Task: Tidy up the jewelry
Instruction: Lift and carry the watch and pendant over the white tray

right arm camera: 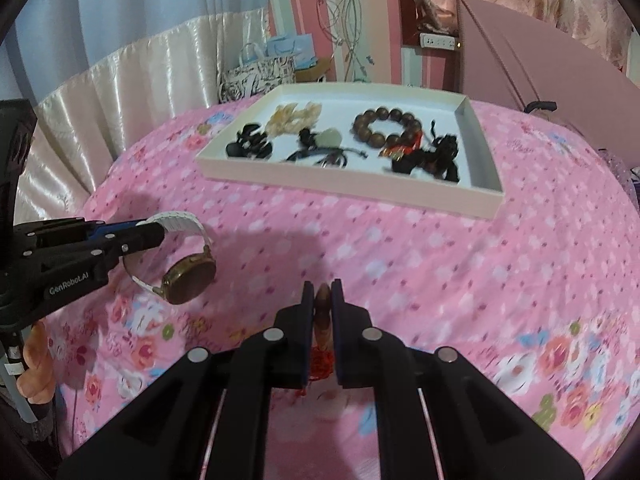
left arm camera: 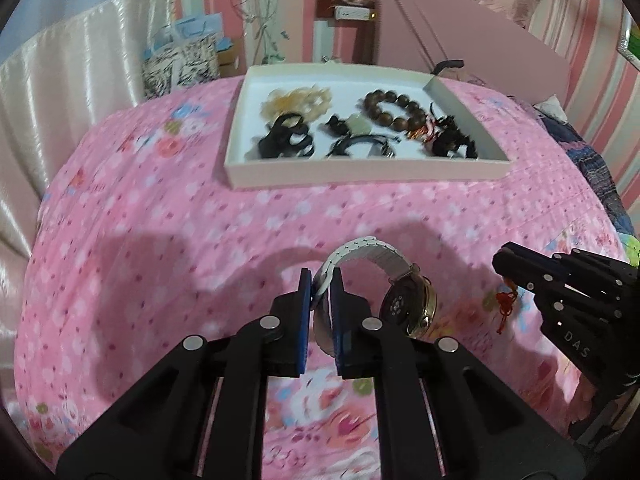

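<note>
Closest to my left lens, the left gripper is tilted downward over the pink floral bedspread, its blue pads clamped on the white band of a wristwatch. From the right wrist view I see that gripper reaching in from the left edge, a hand below it. Its band arches up and over to the right, and the gold case hangs at lower right, back facing me. In my right view, the right gripper also pitches down, pinched on a brown pendant standing lengthwise between the fingers, red cord trailing toward the camera. Farther up the frame sits the white tray, holding wooden beads and dark pieces.
</note>
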`<state>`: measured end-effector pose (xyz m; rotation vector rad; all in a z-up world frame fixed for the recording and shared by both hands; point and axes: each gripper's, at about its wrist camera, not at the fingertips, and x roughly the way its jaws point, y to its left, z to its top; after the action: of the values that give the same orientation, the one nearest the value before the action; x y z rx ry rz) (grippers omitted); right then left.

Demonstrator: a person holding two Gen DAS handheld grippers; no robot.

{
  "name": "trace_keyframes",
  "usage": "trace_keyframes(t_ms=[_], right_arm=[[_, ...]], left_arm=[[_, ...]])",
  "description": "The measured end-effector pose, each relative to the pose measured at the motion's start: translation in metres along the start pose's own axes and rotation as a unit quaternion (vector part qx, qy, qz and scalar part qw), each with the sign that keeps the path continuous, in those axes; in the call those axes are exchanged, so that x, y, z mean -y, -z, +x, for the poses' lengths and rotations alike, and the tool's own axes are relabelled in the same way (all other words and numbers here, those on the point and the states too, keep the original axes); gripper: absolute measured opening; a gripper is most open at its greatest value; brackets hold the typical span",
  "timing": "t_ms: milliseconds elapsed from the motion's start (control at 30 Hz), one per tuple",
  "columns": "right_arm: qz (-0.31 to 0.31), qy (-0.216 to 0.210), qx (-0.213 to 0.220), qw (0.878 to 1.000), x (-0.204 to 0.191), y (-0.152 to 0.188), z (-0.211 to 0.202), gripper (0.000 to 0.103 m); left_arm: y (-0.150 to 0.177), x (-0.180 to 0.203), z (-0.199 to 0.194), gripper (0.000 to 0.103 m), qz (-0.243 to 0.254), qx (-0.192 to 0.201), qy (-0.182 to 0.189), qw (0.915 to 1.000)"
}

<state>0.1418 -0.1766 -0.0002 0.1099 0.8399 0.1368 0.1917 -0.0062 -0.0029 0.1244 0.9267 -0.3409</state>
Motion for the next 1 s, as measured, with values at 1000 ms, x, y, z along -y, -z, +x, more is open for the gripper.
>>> trace_keyframes(t_ms=[1000], right_arm=[[0.064,0.071,0.063,0.993,0.098,-0.196,0.101,0.008]], left_arm=[[-0.223,-0.005,0.132,0.008,-0.086,0.013,0.029,0.9958]])
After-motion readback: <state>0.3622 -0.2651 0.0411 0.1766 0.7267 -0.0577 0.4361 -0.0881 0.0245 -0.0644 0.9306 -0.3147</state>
